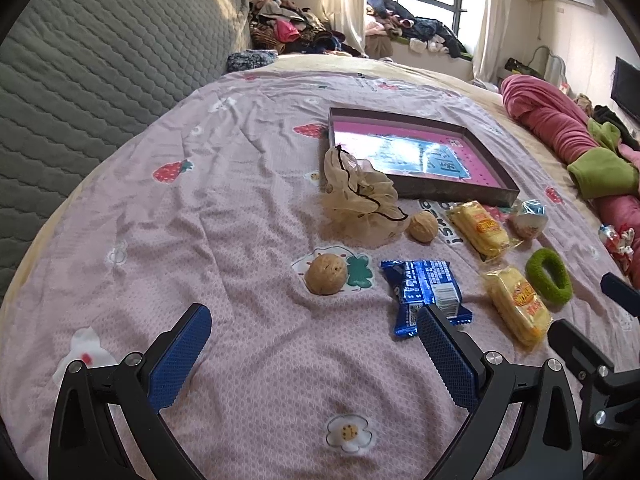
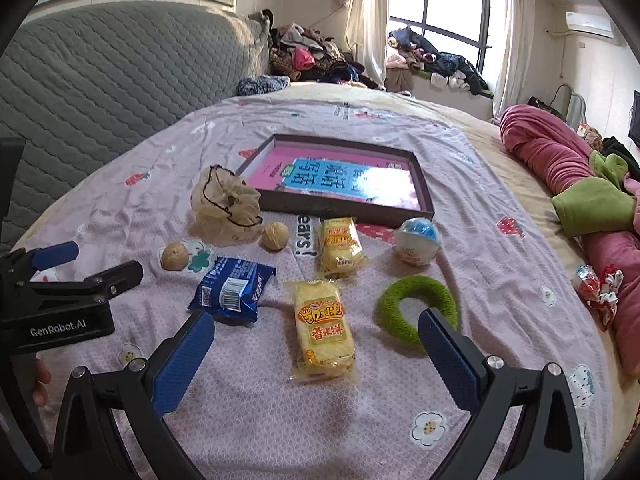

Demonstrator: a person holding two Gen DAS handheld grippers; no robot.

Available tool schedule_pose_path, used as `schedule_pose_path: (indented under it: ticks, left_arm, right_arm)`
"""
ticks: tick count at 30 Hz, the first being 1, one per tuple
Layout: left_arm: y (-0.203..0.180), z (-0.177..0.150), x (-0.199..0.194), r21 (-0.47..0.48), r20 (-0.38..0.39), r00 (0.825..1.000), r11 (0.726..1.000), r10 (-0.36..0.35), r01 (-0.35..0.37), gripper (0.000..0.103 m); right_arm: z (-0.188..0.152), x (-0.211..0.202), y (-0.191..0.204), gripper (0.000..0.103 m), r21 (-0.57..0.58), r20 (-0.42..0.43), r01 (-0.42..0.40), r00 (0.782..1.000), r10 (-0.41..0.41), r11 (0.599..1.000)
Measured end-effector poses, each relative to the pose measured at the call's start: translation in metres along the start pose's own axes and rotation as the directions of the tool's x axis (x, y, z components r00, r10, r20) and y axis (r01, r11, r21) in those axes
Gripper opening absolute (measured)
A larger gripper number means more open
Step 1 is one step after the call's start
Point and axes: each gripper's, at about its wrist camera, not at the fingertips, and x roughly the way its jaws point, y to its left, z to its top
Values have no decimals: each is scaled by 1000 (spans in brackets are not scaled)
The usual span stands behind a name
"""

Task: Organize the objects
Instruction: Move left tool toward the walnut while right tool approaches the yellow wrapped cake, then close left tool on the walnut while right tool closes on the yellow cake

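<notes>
1. Pink-lilac bedsheet [image 2: 480, 248] with strawberry and flower prints covers the bed; all items lie on it.
2. Shallow dark box [image 2: 424, 200] sits mid-bed, pink lining, blue printed sheet inside, glare on it. Nothing else in it.
3. Cream mesh scrunchie [image 2: 226, 200] with dark trim: at the box's near-left corner, touching or just beside it, can't tell which.
4. Two walnuts: one [image 2: 275, 235] just beside the scrunchie, the other [image 2: 175, 256] further left on a clover print.
5. Blue biscuit packet [image 2: 232, 290], crinkled foil, barcode side up, near the left walnut.
6. Two yellow rice-cracker packs, clear wrap, orange-red label: far one [image 2: 340, 250] just in front of the box, near one [image 2: 323, 330] closest to the right claw.
7. Green fuzzy hair ring [image 2: 394, 304], right of the near pack, partly hidden by the right claw's finger.
8. White-and-blue ball-shaped wrapped item [image 2: 418, 240] near the box's front-right corner.
9. Left claw [image 1: 314, 354]: released, jaws wide apart, holding nothing, above bare sheet short of the left walnut and blue packet.
10. Right claw [image 2: 316, 360]: released, wide apart, holding nothing, straddling the near yellow pack without touching it.
</notes>
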Motion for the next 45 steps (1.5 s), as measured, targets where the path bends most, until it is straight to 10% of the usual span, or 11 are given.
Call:
schedule_pose_path:
  ticks: [24,38,45]
  left_arm:
    - [2,13,80,55,-91,996,998,-7,12,101]
    - [-4,19,91,88,-115,989,991,-88,98,40]
    - [-5,19,95,84,-132,983,987,-126,138,34]
  right_arm:
    - [-4,66,-5,93,9,-155,91,984,-88,996]
    - [-4,89,3,48,-49,-219,85,971,-94,995]
    - [-4,91,4,40,-36,-224,56,973,-63,998]
